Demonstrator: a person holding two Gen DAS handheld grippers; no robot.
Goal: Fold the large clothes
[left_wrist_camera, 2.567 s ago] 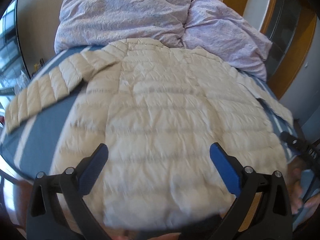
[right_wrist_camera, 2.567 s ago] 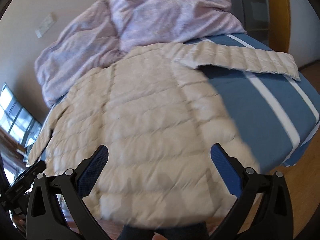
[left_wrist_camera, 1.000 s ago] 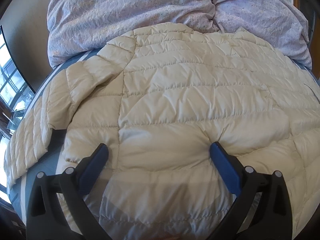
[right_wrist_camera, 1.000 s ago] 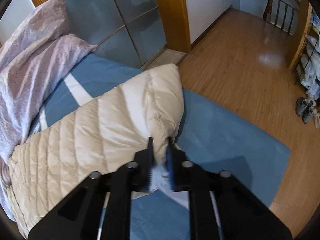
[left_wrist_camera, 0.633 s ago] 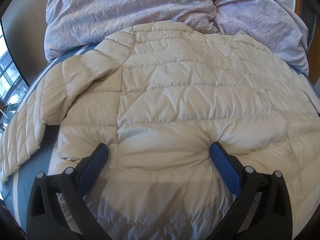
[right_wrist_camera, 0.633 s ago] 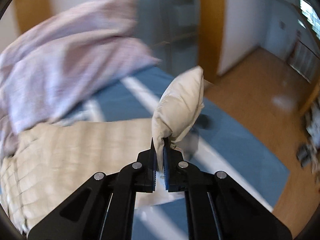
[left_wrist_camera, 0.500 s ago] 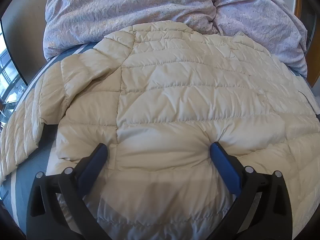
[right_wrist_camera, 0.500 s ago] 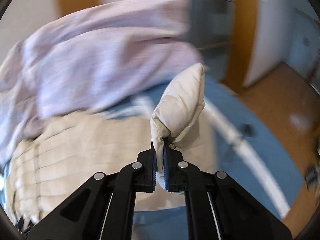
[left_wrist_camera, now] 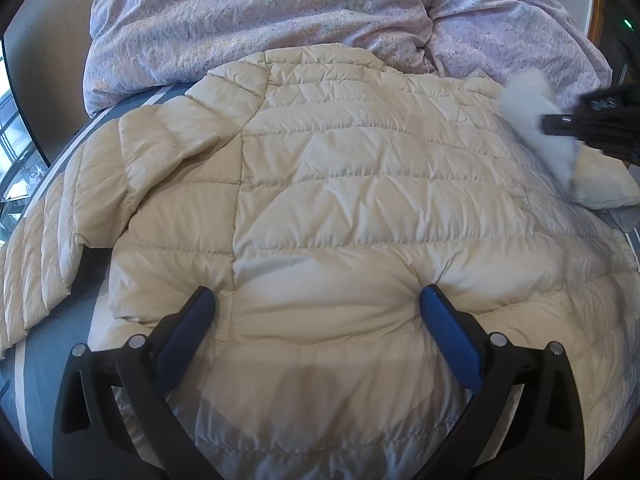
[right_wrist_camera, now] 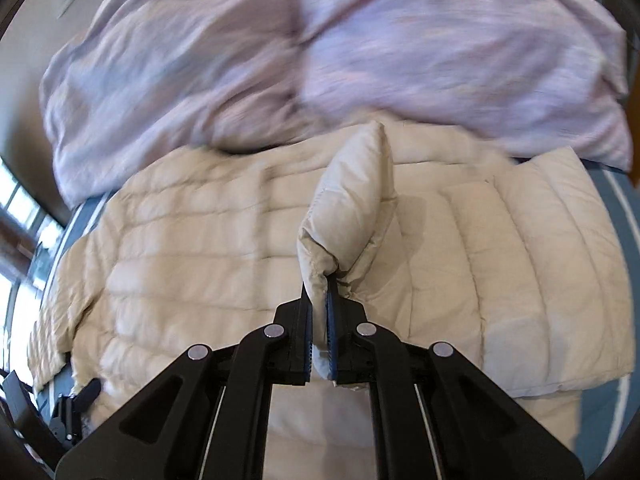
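A cream quilted puffer jacket [left_wrist_camera: 340,184] lies spread on the bed, back side up, collar toward the pillows. My left gripper [left_wrist_camera: 316,304] stands open, its blue fingertips [left_wrist_camera: 434,300] pressing into the jacket's lower back. My right gripper [right_wrist_camera: 319,292] is shut on the cuff of the jacket's right sleeve [right_wrist_camera: 352,200], which stands up from the jaws over the jacket's body [right_wrist_camera: 200,248]. In the left wrist view the right gripper [left_wrist_camera: 548,124] enters from the right edge with the blurred cuff [left_wrist_camera: 532,116]. The left sleeve [left_wrist_camera: 48,240] lies out to the left.
A rumpled lilac duvet [left_wrist_camera: 280,12] is piled at the head of the bed [right_wrist_camera: 360,52]. The blue sheet with white stripes [left_wrist_camera: 100,120] shows at both sides of the jacket [right_wrist_camera: 624,200]. A window is at the far left.
My right gripper has carried the sleeve cuff from the bed's right edge inward over the jacket's body, turning as it went. The left gripper has stayed pressed on the jacket.
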